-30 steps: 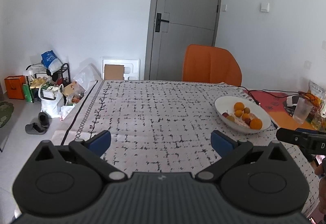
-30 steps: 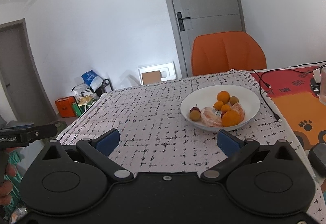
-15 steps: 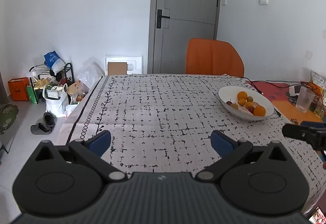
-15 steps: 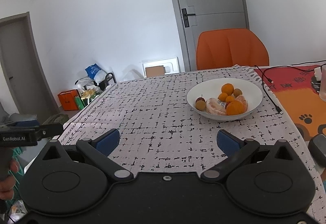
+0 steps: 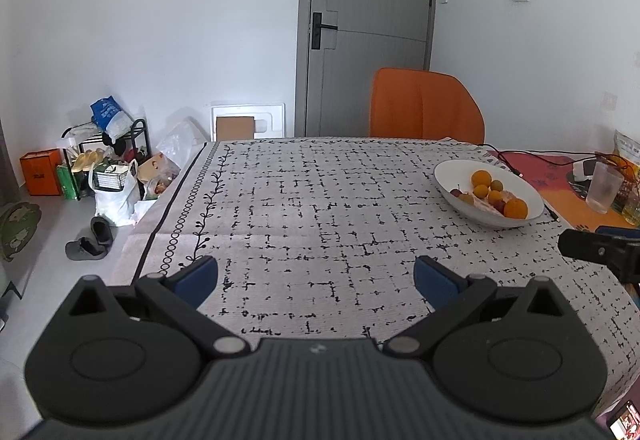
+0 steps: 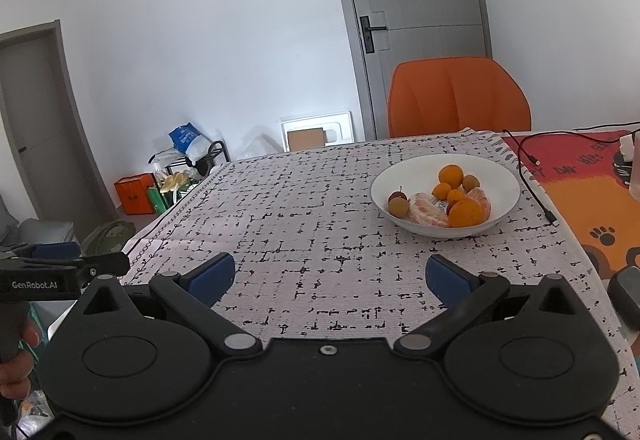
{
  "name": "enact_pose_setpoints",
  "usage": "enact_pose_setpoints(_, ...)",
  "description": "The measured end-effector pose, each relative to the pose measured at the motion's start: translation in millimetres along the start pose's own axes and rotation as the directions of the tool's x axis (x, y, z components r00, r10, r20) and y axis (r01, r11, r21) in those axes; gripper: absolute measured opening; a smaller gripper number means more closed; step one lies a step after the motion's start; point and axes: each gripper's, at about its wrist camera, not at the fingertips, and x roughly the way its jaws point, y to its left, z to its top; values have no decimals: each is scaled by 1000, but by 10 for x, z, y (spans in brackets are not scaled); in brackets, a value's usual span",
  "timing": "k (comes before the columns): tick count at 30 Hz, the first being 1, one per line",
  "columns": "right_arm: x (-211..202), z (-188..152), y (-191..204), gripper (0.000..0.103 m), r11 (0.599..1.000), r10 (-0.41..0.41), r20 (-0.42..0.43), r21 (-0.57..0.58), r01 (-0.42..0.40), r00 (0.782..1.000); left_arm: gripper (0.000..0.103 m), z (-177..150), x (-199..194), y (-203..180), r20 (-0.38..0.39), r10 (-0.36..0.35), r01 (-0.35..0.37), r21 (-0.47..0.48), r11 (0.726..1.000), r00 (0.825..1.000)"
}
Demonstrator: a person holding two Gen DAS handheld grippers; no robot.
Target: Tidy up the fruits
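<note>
fruits [image 6: 444, 200] fill white bowl [image 6: 508, 180]; left tool [image 6: 64, 272] reads "genrobot.ai".

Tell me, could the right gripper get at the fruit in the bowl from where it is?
Probably yes: the right gripper is open, and only bare tablecloth lies between it and the bowl.

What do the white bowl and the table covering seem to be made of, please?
The white bowl looks like glazed ceramic, perhaps melamine: smooth and glossy. The table covering looks like woven fabric, matte, with a fold crease and a printed black pattern.
</note>
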Motion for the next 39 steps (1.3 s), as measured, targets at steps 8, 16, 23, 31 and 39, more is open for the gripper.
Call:
enact_pose_setpoints(8, 18, -1, 9, 103, 1000, -5, -2, 2, 5, 1000, 103, 5, 3, 24, -6, 2, -2, -5, 1000, 1000)
enact_pose_setpoints(16, 15, 1, 2, 103, 1000, -3, -1, 6, 3, 1000, 103, 0, 8, 27, -8, 8, -8, -6, 1000, 1000)
enact_pose_setpoints(23, 18, -1, 20, 103, 1000, 7, -3, 0, -7, 1000, 103, 7, 3, 35, -9, 9, -9, -8, 1000, 1000)
enact_pose_setpoints(31, 29, 1, 12, 103, 1000, 4, -6, 4, -4, 1000, 103, 6, 6, 61, -10, 11, -11, -14, 1000, 1000)
enact_pose_setpoints(39, 38, 5, 19, 103, 1000, 4, -7, 2, -4, 1000, 103, -5, 10, 59, -12, 11, -11, -13, 1000, 1000)
